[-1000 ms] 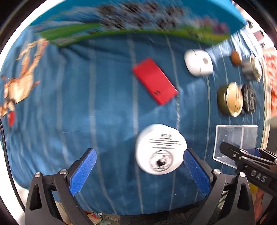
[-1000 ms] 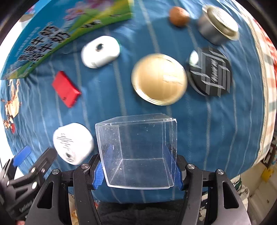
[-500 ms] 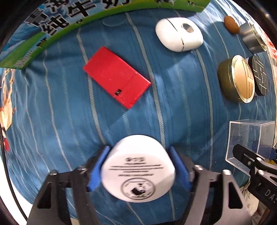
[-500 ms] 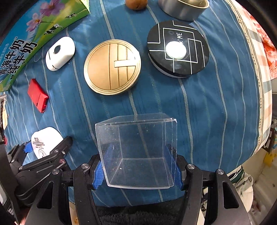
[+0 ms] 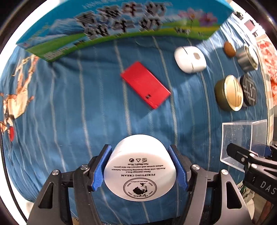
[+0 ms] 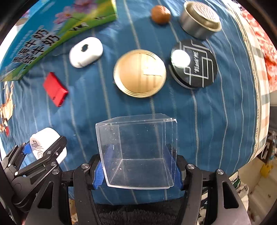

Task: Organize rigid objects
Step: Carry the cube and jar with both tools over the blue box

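White, round and smooth, the jar [image 5: 140,169] sits clamped in the left gripper [image 5: 140,170]; the right gripper [image 6: 138,168] clamps a clear, hard-edged box [image 6: 138,152].

White round cream jar [image 5: 140,169] with printed base facing camera, clamped between blue pads, clear square plastic box [image 6: 138,154] open side up, clamped likewise, red flat case [image 5: 145,84], white oval case [image 5: 190,59], gold tin [image 6: 139,73], black tin [image 6: 194,64], steel cup [image 6: 200,19], brown nut [image 6: 160,13] lying on blue striped cloth [image 6: 216,112]
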{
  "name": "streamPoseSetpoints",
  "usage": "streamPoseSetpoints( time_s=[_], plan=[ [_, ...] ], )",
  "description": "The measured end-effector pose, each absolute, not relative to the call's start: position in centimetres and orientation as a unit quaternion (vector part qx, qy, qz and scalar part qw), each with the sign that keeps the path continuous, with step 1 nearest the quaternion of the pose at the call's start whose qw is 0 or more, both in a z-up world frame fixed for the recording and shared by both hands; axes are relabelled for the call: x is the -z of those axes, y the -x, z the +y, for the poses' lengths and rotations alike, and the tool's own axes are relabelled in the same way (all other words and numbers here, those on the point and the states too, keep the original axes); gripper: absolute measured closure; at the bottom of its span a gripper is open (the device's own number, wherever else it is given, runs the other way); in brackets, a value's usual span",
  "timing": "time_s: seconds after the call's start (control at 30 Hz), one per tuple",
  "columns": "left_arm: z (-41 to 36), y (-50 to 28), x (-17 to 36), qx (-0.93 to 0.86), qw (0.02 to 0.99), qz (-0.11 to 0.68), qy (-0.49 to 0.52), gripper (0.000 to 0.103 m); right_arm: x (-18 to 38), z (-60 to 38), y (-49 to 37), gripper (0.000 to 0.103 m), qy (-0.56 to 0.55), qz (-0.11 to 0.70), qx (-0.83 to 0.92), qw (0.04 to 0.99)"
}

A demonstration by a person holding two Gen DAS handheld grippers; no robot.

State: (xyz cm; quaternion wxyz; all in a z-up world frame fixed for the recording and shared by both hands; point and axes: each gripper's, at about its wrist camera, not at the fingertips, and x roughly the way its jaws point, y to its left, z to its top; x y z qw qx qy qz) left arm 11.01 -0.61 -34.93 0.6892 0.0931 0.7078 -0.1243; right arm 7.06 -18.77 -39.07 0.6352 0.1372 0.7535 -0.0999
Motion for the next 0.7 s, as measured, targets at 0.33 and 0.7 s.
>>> streamPoseSetpoints(
  time_s=[0.33, 0.7],
  plan=[
    [-1.0, -11.6, 38.2, 0.132, 0.628, 0.763, -0.075, 0.038, 35.2, -14.5, -10.2, 0.038, -0.119, 0.74, 0.084, 0.657],
    [-0.9, -11.8, 37.6, 0.103, 0.59, 0.798, -0.062, 0.027, 36.7, -15.9, -13.8, 0.038, -0.115, 0.748, 0.059, 0.651]
  ],
)
